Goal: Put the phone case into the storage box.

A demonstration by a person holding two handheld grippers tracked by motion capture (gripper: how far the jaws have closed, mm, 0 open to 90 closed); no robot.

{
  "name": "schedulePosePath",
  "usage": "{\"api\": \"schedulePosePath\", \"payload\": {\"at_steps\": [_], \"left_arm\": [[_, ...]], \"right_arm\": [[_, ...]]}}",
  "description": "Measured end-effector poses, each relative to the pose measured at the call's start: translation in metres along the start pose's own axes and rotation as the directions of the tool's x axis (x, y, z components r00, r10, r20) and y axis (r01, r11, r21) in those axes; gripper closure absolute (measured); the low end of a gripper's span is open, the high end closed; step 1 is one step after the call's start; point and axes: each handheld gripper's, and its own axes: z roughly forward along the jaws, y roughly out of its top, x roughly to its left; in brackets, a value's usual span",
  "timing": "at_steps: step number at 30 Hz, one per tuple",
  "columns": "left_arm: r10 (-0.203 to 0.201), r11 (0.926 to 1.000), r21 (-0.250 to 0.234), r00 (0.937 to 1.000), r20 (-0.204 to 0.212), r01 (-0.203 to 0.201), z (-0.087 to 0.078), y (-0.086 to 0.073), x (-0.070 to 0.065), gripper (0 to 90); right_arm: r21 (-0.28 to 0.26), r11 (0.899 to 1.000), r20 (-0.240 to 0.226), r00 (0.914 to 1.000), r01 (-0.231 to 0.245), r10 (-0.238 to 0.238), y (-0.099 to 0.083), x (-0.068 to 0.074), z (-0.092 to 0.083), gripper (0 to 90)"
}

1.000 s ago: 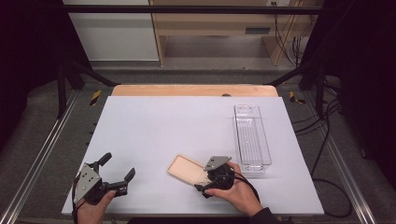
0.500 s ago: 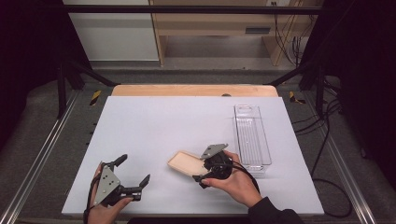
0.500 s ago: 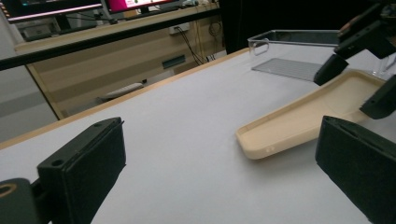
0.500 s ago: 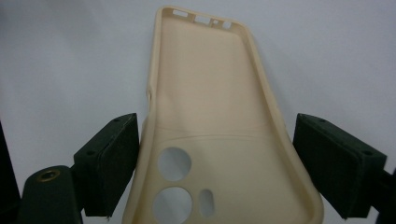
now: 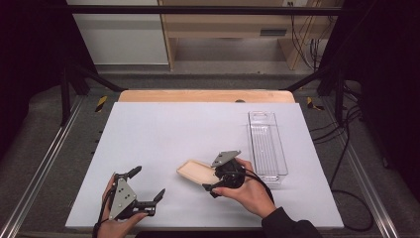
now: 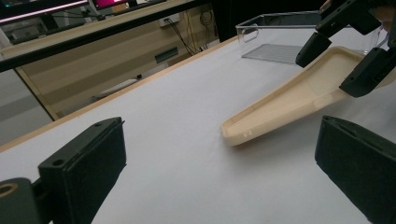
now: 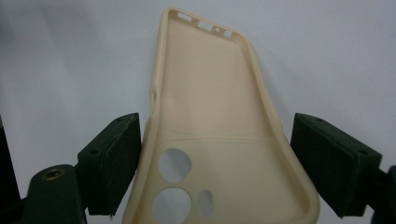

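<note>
Beige phone case (image 7: 212,121), open side up, camera cutouts, one end raised

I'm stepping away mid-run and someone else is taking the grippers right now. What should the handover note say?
Left gripper: open, nothing between its jaws, low over the near left of the white table.
Right gripper: closed across the camera-hole end of the beige phone case.
Case: tilted, gripped end raised, far end resting on the table, hollow side up.
Clear tray: at the right of the table, nothing in it that I can see.
Done: case gripped and one end lifted.
Left: probably lift it fully clear and carry it to wherever it goes, perhaps the tray.
</note>
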Motion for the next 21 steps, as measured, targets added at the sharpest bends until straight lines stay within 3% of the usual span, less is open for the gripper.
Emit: {"api": "schedulePosePath", "payload": {"at_steps": [7,12,14,16,19,21], "left_arm": [[0.007,0.9999,0.007,0.9999,0.011,-0.008,0.001,0.001,-0.002,1.3],[0.075,0.9966,0.034,0.9971,0.012,-0.076,0.007,0.004,-0.008,2.6],[0.120,0.9917,0.047,0.9928,0.001,-0.120,0.012,0.006,-0.012,3.4],[0.193,0.9789,0.071,0.9813,-0.004,-0.192,0.018,0.009,-0.015,4.4],[0.303,0.9487,0.096,0.9530,-0.004,-0.301,0.030,0.015,-0.022,7.0],[0.344,0.9337,0.107,0.9389,-0.005,-0.342,0.036,0.017,-0.025,8.4]], "right_arm": [[-0.017,1.000,0.004,1.0000,0.005,-0.004,0.005,0.000,-0.006,18.2],[-0.021,1.000,0.007,0.9997,0.023,-0.023,0.015,0.001,-0.013,18.2],[-0.022,1.000,0.001,0.9997,0.023,-0.023,0.020,0.000,-0.016,18.2],[-0.018,0.999,-0.007,0.9996,0.029,-0.029,0.025,-0.001,-0.018,18.2],[-0.010,0.999,-0.016,0.9990,0.041,-0.041,0.033,0.001,-0.020,18.2],[-0.003,0.999,-0.025,0.9983,0.053,-0.053,0.040,0.004,-0.023,18.1]]}}
